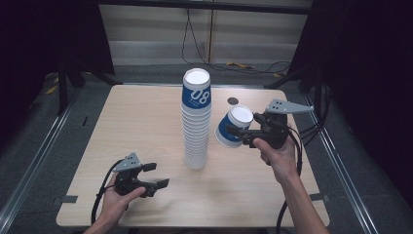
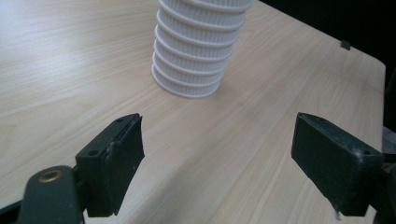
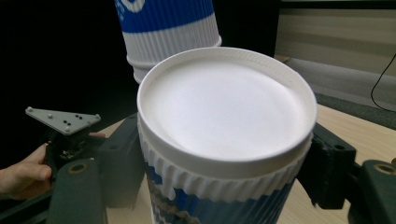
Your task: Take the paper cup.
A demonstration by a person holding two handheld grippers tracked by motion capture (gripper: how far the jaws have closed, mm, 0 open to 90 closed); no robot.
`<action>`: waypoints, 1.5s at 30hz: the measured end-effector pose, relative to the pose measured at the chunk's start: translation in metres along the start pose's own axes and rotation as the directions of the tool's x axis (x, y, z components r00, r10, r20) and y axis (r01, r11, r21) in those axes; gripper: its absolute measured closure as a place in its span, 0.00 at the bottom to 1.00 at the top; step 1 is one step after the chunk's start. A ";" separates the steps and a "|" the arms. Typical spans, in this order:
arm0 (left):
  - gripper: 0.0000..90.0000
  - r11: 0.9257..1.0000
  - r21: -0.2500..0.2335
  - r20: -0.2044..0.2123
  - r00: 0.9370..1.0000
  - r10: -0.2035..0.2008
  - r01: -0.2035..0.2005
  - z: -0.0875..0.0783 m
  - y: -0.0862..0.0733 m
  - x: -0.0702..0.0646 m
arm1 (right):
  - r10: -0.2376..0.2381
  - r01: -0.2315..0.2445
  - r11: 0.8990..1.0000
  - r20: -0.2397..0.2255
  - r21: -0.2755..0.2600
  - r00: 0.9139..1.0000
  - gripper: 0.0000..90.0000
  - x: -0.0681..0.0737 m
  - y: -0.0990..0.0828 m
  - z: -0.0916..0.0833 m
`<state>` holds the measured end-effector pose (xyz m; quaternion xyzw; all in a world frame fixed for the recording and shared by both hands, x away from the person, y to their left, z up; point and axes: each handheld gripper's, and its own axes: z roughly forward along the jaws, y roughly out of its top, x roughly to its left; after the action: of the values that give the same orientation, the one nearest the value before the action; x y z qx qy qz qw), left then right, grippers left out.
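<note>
High view: pale wooden worktop (image 1: 146, 126) carrying a tall stack of inverted ribbed paper cups (image 1: 197, 122), white with a blue band at the top, standing near the centre. Just right of the stack, a single blue-and-white cup (image 1: 234, 126) is held tilted above the worktop, clamped between the jaws of the right tongs (image 1: 238, 134), which a hand grips from the right side. A small dark round disc (image 1: 233, 101) lies on the worktop behind the held cup. The left tongs (image 1: 156, 174) sit low at the near left corner, well apart from the stack, jaws spread with nothing between them. Left gripper view: both black jaws stand wide apart over bare wood; the ribbed foot of the stack (image 2: 194, 51) rests on the worktop ahead of them. Right gripper view: the held cup (image 3: 224, 140) stands between the two jaws, which press on its ribbed sides; the stack's blue-banded upper part (image 3: 168, 28) rises behind it, and the left tongs' grey plate appears lower left.
</note>
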<state>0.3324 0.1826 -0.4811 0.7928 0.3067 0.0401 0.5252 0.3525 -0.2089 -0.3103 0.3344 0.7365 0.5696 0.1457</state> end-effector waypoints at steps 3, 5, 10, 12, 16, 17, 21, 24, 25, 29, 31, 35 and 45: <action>0.17 0.999 -0.012 -0.015 0.999 0.035 -0.035 0.003 0.008 -0.006 | -0.017 0.017 1.000 0.022 0.015 1.000 0.29 0.001 -0.008 0.005; 0.17 0.999 -0.012 0.011 0.999 0.035 -0.035 0.006 0.014 -0.008 | -0.005 0.005 1.000 0.009 0.028 1.000 0.29 0.002 -0.017 0.011; 0.17 0.996 0.005 0.041 0.995 0.091 -0.091 0.014 0.023 -0.018 | 0.015 -0.014 0.999 -0.026 0.040 1.000 0.29 0.002 -0.034 0.020; 0.18 0.994 -0.003 0.050 0.993 0.109 -0.109 0.015 0.028 -0.022 | 0.019 -0.017 0.999 -0.040 0.049 0.999 0.29 0.003 -0.037 0.023; 0.18 0.993 0.003 0.069 0.991 0.118 -0.119 0.019 0.036 -0.024 | 0.021 -0.018 0.999 -0.062 0.048 0.998 0.29 0.008 -0.041 0.026; 0.18 0.992 0.003 0.070 0.989 0.128 -0.128 0.020 0.038 -0.025 | 0.021 -0.018 0.999 -0.070 0.045 0.997 0.29 0.009 -0.043 0.026; 0.18 0.992 0.020 0.094 0.988 0.121 -0.123 0.023 0.042 -0.027 | 0.025 -0.021 0.999 -0.093 0.043 0.995 0.29 0.012 -0.053 0.028; 0.18 0.993 0.021 0.103 0.988 0.117 -0.119 0.027 0.042 -0.029 | 0.033 -0.025 0.997 -0.118 0.075 0.992 0.30 0.014 -0.063 0.034; 0.18 0.993 0.016 0.106 0.988 0.115 -0.117 0.029 0.042 -0.030 | 0.033 -0.024 0.997 -0.122 0.080 0.992 0.30 0.014 -0.065 0.035; 0.18 0.993 0.016 0.109 0.987 0.115 -0.118 0.030 0.040 -0.033 | 0.049 -0.035 0.995 -0.151 0.093 0.987 0.30 0.014 -0.074 0.039; 0.18 0.992 0.026 0.113 0.987 0.118 -0.122 0.030 0.038 -0.033 | 0.063 -0.050 0.995 -0.158 0.084 0.985 0.30 0.015 -0.077 0.037; 0.18 0.994 0.024 0.137 0.985 0.106 -0.111 0.029 0.032 -0.033 | 0.066 -0.054 0.996 -0.172 0.072 0.983 0.30 0.016 -0.079 0.036; 0.18 0.992 -0.001 0.182 0.975 0.126 -0.128 0.033 0.032 -0.046 | 0.095 -0.074 0.993 -0.244 0.090 0.965 0.30 0.021 -0.089 0.045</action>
<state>0.3217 0.1236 -0.4566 0.8139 0.2066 -0.0005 0.5431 0.3351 -0.1728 -0.4038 0.2974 0.7563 0.5825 0.0147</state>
